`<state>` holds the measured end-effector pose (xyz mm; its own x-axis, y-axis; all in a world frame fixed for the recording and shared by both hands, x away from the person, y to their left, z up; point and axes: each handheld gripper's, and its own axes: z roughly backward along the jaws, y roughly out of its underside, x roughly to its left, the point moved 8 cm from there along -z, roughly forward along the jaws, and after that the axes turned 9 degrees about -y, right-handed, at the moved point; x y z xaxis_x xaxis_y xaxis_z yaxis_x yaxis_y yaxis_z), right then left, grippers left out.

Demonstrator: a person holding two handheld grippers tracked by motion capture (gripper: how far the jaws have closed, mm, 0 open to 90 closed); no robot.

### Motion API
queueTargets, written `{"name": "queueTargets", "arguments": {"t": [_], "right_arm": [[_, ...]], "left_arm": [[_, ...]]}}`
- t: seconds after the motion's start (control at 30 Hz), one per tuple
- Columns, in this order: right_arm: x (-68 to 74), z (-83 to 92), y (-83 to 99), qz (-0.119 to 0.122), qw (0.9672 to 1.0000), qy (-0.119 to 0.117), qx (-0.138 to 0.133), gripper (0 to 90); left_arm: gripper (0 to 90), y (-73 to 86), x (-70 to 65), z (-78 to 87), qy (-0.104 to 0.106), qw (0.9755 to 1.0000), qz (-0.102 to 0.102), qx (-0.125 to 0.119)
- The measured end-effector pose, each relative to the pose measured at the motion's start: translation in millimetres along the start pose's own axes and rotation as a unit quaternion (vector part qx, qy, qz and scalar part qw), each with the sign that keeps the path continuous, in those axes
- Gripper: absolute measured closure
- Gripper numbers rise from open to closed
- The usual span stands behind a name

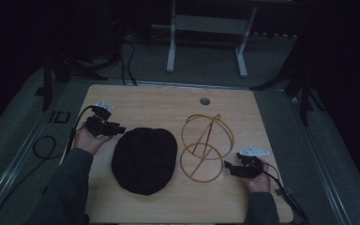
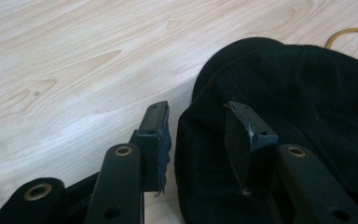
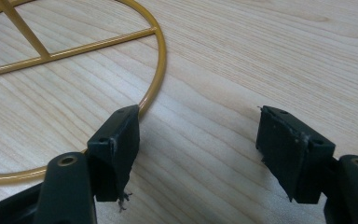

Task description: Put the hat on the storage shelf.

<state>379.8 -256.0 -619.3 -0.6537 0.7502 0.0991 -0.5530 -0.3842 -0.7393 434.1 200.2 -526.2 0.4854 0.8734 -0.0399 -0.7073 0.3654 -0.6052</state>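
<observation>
Beside the black hat (image 2: 284, 102), the left gripper (image 2: 196, 135) gapes empty; the right gripper (image 3: 198, 140) gapes beside the wire frame (image 3: 156, 70).

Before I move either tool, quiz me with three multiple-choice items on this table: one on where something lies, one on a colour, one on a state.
1. Where does the black cap lie relative to the wire frame?
A. on the left tool's side of it
B. on top of it
C. beyond it, at the far edge

2. What colour is the wire frame?
A. silver
B. golden yellow
C. red

3. How does the right tool stand?
A. shut on the frame
B. shut on nothing
C. open, one jaw by the frame's ring

Answers: 1 A, the high view shows the cap beside the left tool. 2 B, the right gripper view shows yellow rods. 3 C, a wide gap of bare table lies between its jaws.
</observation>
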Motion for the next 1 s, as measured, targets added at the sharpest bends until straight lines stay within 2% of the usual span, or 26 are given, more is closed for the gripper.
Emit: {"name": "queueTargets", "arguments": {"t": [0.1,0.33,0.4,0.47,0.6,0.67,0.73,0.8,0.87,0.9,0.93,0.97,1.0], "right_arm": [[0.0,0.0,0.0,0.000,1.0000,0.000,0.000,29.9],[-0.1,-0.1,-0.2,0.000,1.0000,0.000,0.000,30.0],[-0.2,-0.3,-0.3,0.000,1.0000,0.000,-0.001,29.9],[-0.2,-0.3,-0.4,0.000,1.0000,0.000,-0.001,29.9],[-0.3,-0.4,-0.4,0.000,1.0000,-0.001,-0.001,29.9],[-0.2,-0.4,-0.4,0.000,1.0000,-0.001,-0.001,29.9],[-0.3,-0.4,-0.5,0.000,1.0000,-0.001,-0.001,29.9],[-0.2,-0.5,-0.6,0.000,1.0000,-0.001,-0.001,29.8],[-0.2,-0.6,-0.6,0.000,1.0000,-0.001,-0.001,29.8],[-0.2,-0.6,-0.6,0.000,1.0000,-0.001,-0.001,29.8],[-0.4,-0.8,-0.8,0.001,1.0000,-0.001,-0.001,29.8],[-0.4,-0.8,-0.8,0.001,1.0000,-0.001,-0.001,29.8],[-0.5,-0.7,-0.8,0.001,1.0000,-0.001,-0.001,29.8]], "left_arm": [[57.0,-4.2,-0.2,-8.4,0.006,0.9999,-0.012,0.008],[51.6,-10.4,-7.6,-21.2,0.018,0.9994,-0.027,0.014],[49.7,-10.6,-10.1,-27.7,0.017,0.9990,-0.036,0.023],[47.7,-8.2,-12.6,-38.7,0.014,0.9977,-0.048,0.045],[47.7,-4.3,-14.2,-50.1,0.014,0.9965,-0.053,0.063],[47.7,-5.0,-14.7,-53.4,0.023,0.9969,-0.044,0.061],[47.9,-5.1,-16.2,-54.2,0.027,0.9966,-0.047,0.061],[47.9,-1.6,-21.6,-55.5,0.032,0.9949,-0.068,0.066],[45.6,0.9,-25.1,-57.2,0.030,0.9939,-0.082,0.068],[45.1,0.9,-25.1,-57.2,0.030,0.9939,-0.082,0.068],[45.4,4.7,-25.6,-61.7,0.016,0.9919,-0.093,0.084],[47.4,4.7,-25.6,-61.7,0.016,0.9919,-0.093,0.084],[49.3,7.4,-24.6,-66.7,0.007,0.9907,-0.091,0.101]]}}
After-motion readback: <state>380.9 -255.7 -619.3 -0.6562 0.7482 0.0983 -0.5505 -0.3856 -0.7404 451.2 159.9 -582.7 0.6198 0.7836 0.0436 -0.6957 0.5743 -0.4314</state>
